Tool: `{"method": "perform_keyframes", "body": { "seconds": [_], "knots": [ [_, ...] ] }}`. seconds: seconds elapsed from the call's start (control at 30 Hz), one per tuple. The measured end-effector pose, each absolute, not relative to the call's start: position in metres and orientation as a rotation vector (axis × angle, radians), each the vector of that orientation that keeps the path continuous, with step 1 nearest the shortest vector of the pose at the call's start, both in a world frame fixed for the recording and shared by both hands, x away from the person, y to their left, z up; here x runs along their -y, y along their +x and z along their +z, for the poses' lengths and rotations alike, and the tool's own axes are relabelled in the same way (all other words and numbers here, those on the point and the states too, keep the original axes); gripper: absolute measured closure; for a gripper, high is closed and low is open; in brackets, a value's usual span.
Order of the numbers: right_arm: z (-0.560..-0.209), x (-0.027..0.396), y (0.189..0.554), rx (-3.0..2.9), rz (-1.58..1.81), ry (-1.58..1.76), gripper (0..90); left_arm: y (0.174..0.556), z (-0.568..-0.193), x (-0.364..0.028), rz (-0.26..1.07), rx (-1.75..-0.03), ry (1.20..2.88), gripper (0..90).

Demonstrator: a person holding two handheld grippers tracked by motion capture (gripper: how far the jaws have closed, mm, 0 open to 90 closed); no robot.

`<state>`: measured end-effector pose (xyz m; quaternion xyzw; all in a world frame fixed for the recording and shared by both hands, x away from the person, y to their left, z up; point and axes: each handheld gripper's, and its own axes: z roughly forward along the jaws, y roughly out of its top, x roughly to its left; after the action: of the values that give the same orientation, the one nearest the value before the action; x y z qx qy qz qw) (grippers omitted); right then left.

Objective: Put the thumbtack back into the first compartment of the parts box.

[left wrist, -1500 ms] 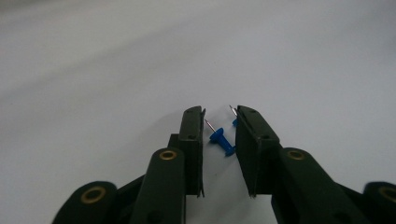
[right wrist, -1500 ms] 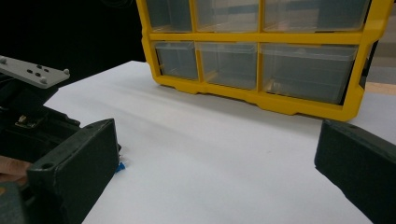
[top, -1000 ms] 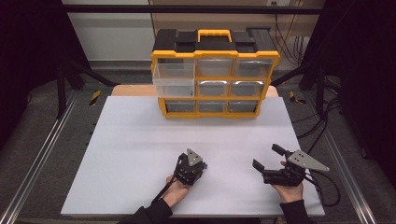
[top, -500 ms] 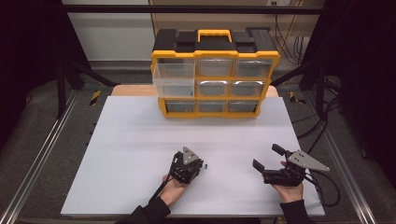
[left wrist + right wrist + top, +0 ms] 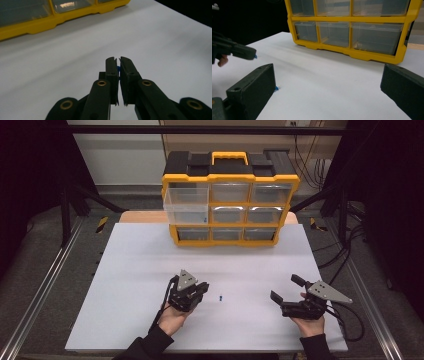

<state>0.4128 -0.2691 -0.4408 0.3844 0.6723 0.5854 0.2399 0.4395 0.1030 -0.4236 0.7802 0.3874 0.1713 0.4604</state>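
My left gripper (image 5: 201, 289) sits near the near edge of the white table (image 5: 125, 270), a little left of centre, its jaws pressed together on a tiny blue piece (image 5: 118, 68) that peeks out between the pads in the left gripper view; in the right gripper view I see the same blue speck at that gripper's tip, lifted off the surface. A second small blue piece (image 5: 220, 297) lies on the table just right of the left gripper, between my two hands and well apart from any edge. My right gripper (image 5: 286, 288) rests low by the near right corner with its jaws spread wide and nothing between them; its left jaw tip stands just beside that lying blue piece in its own view. The yellow and black drawer organiser (image 5: 230, 205) stands at the far edge, centred, and its upper left clear drawer (image 5: 186, 205) is pulled out toward me, overhanging the table past the cabinet's front. Between the grippers and the organiser I have a broad bare stretch of table, with open room to the left too; on the right, my gripper's cable (image 5: 350, 320) trails close to the table's right edge.
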Motion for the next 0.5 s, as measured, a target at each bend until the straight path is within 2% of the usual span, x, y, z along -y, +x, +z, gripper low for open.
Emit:
{"method": "perform_keyframes", "body": {
  "seconds": [0.5],
  "knots": [
    [-0.441, 0.269, 0.413, -1.834, 1.6, 1.052, 0.5, 0.44, -0.365, -0.14, 0.46, -0.881, 1.839, 84.8]
  ]
}}
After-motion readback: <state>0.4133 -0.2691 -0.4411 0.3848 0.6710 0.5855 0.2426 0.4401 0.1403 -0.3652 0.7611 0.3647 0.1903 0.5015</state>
